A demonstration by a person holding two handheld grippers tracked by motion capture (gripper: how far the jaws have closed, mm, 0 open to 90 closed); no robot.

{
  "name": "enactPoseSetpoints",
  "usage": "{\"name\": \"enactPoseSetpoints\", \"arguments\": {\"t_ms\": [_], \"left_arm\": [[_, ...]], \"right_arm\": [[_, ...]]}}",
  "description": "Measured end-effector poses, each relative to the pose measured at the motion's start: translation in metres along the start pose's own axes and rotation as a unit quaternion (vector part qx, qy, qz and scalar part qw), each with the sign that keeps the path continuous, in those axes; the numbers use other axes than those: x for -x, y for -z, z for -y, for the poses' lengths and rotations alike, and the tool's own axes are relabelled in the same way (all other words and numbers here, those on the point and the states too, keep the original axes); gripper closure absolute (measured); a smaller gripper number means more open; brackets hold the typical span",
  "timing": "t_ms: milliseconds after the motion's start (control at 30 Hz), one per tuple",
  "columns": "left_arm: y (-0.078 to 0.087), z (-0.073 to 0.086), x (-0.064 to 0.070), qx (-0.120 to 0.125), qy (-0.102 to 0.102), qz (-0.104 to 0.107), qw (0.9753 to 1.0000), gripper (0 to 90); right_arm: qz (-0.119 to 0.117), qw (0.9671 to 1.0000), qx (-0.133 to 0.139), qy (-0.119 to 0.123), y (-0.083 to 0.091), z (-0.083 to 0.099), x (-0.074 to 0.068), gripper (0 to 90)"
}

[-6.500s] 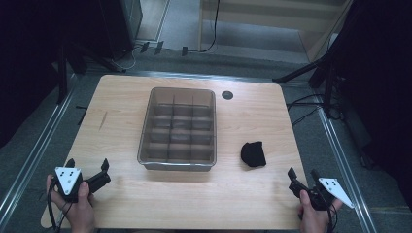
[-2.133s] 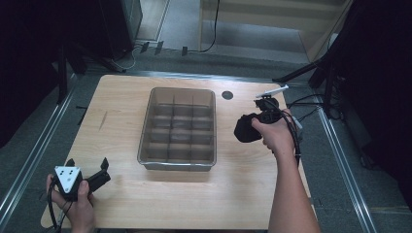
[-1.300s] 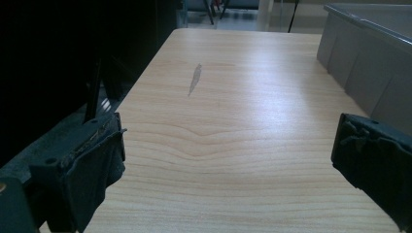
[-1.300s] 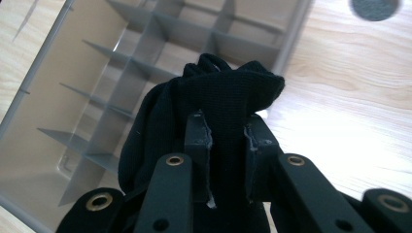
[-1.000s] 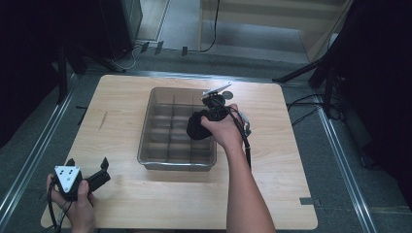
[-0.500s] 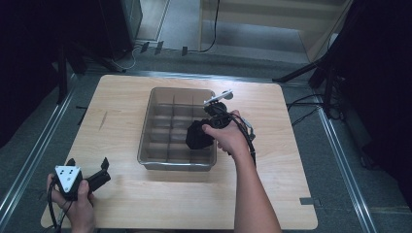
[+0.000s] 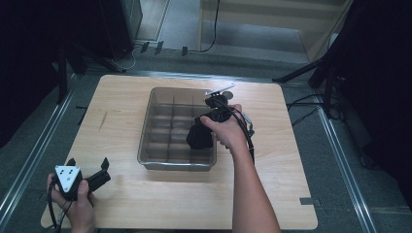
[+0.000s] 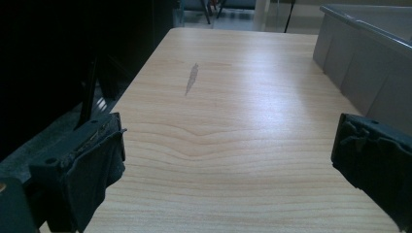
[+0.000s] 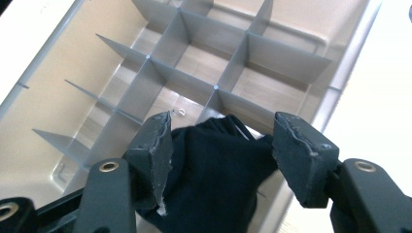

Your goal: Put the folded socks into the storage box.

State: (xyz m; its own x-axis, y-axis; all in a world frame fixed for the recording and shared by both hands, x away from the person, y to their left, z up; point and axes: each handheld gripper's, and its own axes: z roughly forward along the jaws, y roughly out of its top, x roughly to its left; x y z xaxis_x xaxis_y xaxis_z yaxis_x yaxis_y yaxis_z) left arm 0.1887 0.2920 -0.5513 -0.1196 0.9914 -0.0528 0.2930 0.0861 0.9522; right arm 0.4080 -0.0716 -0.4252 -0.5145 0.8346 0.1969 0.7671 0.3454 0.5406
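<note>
A grey divided tray (image 7: 145,138) stands in the middle of the wooden table. My right gripper (image 7: 200,131) hangs over the tray's near right corner, shut on a bundled black cloth (image 7: 197,141). In the right gripper view the black cloth (image 9: 214,184) fills the gap between the jaws of the right gripper (image 9: 221,141), low over the tray's compartments (image 9: 194,29). My left gripper (image 7: 88,162) rests open at the table's near left corner, holding nothing. In the left gripper view the left gripper (image 8: 228,155) stands wide over bare wood, with the tray's wall (image 8: 364,63) at the right.
A dark round hole (image 7: 226,94) sits in the tabletop behind the tray. A grey smear (image 8: 192,77) marks the wood left of the tray. Metal rails (image 7: 340,160) run along both sides of the table.
The right gripper picked the black cloth up from the table right of the tray, carried it left over the tray, then toward the tray's near right compartments. The left gripper stayed put.
</note>
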Motion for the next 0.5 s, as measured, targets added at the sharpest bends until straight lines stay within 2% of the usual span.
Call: {"name": "enactPoseSetpoints", "arguments": {"t_ms": [33, 67, 200, 233, 267, 300, 333, 400, 433, 467, 500], "left_arm": [[0.000, 0.000, 0.000, 0.000, 0.000, 0.000, 1.0000, 0.0], [0.000, 0.000, 0.000, 0.000, 0.000, 0.001, 1.0000, 0.0], [0.000, 0.000, -0.001, 0.000, 0.003, 0.003, 1.0000, 0.0], [0.000, 0.000, -0.001, -0.001, 0.003, 0.004, 1.0000, 0.0], [0.000, 0.000, -0.001, 0.000, 0.003, 0.004, 1.0000, 0.0], [0.000, 0.000, -0.001, -0.001, 0.003, 0.005, 1.0000, 0.0], [0.000, 0.000, -0.001, -0.001, 0.002, 0.004, 1.0000, 0.0], [0.000, 0.000, 0.000, -0.002, 0.001, 0.004, 1.0000, 0.0], [0.000, 0.000, 0.000, -0.001, 0.002, 0.004, 1.0000, 0.0], [0.000, 0.000, 0.000, -0.002, 0.002, 0.004, 1.0000, 0.0], [0.000, 0.000, 0.000, -0.002, 0.002, 0.004, 1.0000, 0.0]], "right_arm": [[0.001, 1.0000, -0.004, 0.000, -0.003, 0.000, -0.001, 38.7], [0.012, 0.9998, -0.016, 0.006, -0.010, 0.001, -0.002, 37.5], [0.026, 0.9991, -0.033, 0.010, -0.016, 0.003, -0.002, 39.0], [0.027, 0.9989, -0.037, 0.014, -0.017, 0.004, -0.002, 43.2], [0.025, 0.9981, -0.051, 0.026, -0.015, 0.005, -0.004, 58.0], [0.025, 0.9981, -0.051, 0.026, -0.015, 0.005, -0.004, 58.0], [0.010, 0.9975, -0.068, 0.015, -0.010, 0.006, -0.003, 65.9], [-0.002, 0.9962, -0.087, 0.008, -0.007, 0.007, -0.001, 70.4], [-0.003, 0.9945, -0.104, 0.011, -0.008, 0.010, 0.000, 71.9], [-0.003, 0.9945, -0.104, 0.011, -0.008, 0.010, 0.000, 71.9], [-0.003, 0.9930, -0.116, 0.019, -0.012, 0.015, 0.001, 74.7]]}}
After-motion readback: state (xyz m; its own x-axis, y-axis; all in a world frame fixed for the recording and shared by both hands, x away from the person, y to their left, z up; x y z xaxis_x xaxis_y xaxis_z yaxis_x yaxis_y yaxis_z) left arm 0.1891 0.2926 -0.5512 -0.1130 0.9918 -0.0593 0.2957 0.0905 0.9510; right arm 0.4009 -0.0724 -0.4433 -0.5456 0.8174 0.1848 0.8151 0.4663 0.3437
